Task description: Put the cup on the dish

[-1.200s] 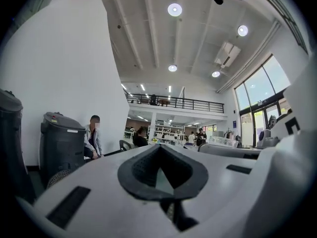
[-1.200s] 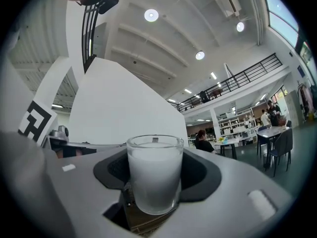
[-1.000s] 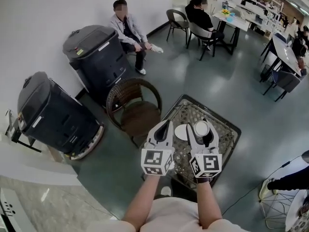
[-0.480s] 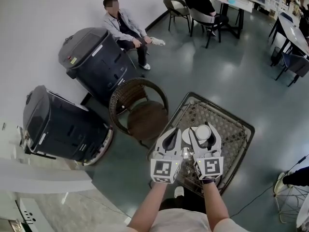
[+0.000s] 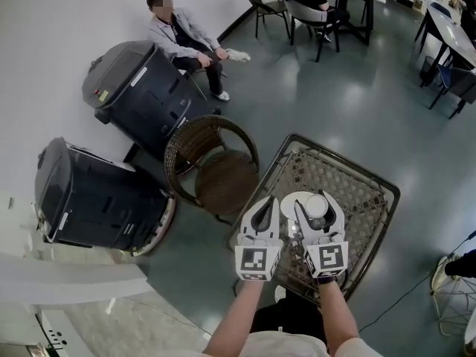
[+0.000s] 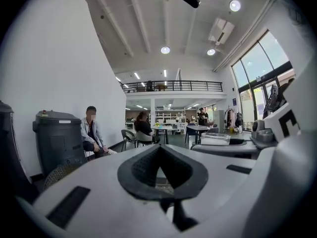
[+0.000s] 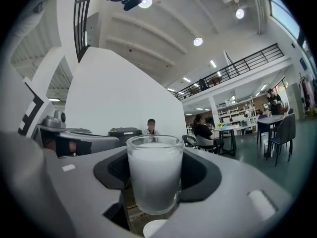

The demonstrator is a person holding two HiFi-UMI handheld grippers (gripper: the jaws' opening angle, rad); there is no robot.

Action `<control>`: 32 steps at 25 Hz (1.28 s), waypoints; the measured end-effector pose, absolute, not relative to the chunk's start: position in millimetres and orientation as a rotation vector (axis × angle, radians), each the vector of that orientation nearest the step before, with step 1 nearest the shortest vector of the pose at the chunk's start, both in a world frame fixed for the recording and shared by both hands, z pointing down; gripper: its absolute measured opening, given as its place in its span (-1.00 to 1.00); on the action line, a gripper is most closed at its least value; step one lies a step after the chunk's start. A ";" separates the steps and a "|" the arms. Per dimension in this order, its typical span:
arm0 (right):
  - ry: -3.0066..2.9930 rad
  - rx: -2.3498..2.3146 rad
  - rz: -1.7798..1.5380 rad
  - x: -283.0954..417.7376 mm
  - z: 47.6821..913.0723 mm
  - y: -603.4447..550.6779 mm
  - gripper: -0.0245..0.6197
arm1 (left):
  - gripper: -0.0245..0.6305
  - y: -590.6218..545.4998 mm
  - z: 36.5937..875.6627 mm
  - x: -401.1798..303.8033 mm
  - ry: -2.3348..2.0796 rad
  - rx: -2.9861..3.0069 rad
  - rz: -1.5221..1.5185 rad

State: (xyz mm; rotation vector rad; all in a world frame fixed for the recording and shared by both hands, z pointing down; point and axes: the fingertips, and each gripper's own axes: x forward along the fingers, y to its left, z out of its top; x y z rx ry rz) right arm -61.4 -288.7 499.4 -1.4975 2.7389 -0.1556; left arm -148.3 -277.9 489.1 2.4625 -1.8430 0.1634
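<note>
My right gripper is shut on a small glass cup that looks white inside. It holds the cup upright over the white dish on the wicker table. In the right gripper view the cup stands between the dark pads. A sliver of the dish shows just below it, and I cannot tell whether they touch. My left gripper hovers beside the dish on its left, shut and with nothing in it; its view shows the jaw tips together.
A round wicker chair stands left of the table. Two dark wheeled bins lie tilted along the white wall. A person sits behind them. More tables and chairs fill the far room.
The right gripper has carried the cup from beside the dish to over it. The left gripper has kept alongside. My view has tipped further down over the table.
</note>
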 end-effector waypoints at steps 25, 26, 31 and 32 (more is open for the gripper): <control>2.918 -1.552 -0.359 -77.8 702.4 -304.6 -0.13 | -0.92 -289.1 638.1 -138.5 -1.529 2.439 0.085; 2.933 -1.551 -0.371 -79.5 711.4 -306.5 -0.13 | -0.92 -289.8 643.3 -139.7 -1.534 2.434 0.099; 2.994 -1.562 -0.420 -86.6 748.1 -315.8 -0.13 | -0.92 -294.1 663.7 -143.3 -1.548 2.415 0.130; 3.001 -1.555 -0.422 -88.6 752.1 -317.2 -0.13 | -0.92 -294.6 666.6 -144.3 -1.549 2.414 0.143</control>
